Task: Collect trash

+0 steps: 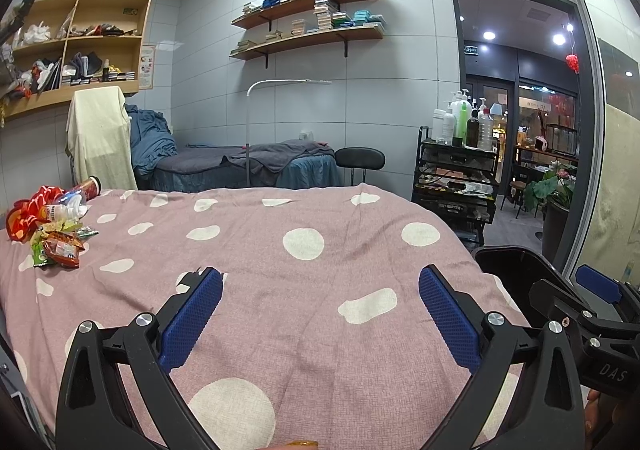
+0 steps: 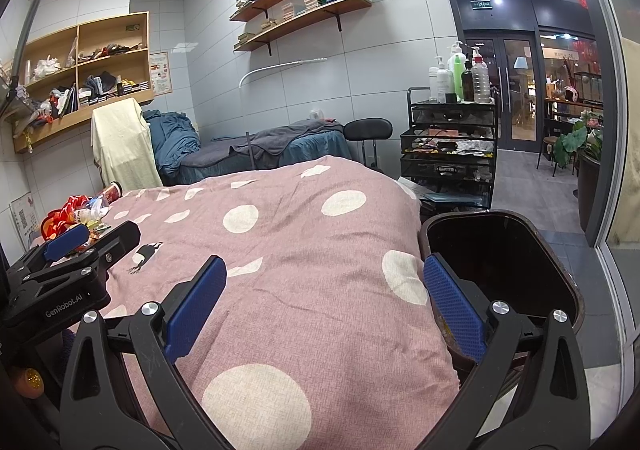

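A heap of trash lies at the far left of the pink spotted bedcover: red wrappers, green snack packets, a plastic bottle and a red tube can. The right wrist view shows the same trash heap beyond the left gripper's body. My left gripper is open and holds nothing, well to the right of the heap. My right gripper is open and holds nothing, low over the cover beside a dark bin at the bed's right edge. That dark bin also shows in the left wrist view.
A black mesh cart with bottles on top stands past the bin. A black stool and a second bed with grey and blue covers lie behind. A chair draped in cream cloth is beside the trash. A glass door is at right.
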`<act>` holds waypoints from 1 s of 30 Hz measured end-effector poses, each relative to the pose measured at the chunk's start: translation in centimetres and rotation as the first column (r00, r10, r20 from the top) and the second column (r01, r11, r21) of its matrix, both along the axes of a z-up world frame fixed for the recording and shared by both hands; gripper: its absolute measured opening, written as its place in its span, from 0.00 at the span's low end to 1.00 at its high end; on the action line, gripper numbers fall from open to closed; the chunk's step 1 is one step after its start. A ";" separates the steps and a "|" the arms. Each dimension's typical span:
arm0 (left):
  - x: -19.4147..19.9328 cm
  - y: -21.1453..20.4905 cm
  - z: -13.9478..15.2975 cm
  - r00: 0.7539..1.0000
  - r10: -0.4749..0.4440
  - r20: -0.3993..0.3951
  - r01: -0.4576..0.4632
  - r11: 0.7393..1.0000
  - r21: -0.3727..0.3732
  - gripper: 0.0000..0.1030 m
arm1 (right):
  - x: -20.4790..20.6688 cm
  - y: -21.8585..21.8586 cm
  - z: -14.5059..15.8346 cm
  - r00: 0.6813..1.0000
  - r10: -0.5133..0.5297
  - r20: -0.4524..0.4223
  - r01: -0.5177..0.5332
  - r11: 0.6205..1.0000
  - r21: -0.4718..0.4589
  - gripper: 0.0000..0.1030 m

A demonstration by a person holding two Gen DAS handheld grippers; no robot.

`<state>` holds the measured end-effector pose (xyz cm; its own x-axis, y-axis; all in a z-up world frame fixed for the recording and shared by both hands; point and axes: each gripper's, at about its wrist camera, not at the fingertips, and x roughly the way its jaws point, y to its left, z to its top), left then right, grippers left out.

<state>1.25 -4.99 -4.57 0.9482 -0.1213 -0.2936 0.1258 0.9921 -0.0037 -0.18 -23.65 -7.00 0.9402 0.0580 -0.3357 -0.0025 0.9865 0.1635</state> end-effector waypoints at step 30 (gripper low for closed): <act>0.2 0.1 -0.1 1.000 -0.002 0.000 0.002 1.000 -0.003 0.95 | 0.0 0.1 -0.2 1.000 0.000 -0.002 0.000 1.000 0.001 0.95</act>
<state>1.41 -4.92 -4.70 0.9478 -0.1240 -0.2936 0.1278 0.9918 -0.0063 -0.17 -23.53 -7.17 0.9395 0.0589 -0.3374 -0.0026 0.9863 0.1649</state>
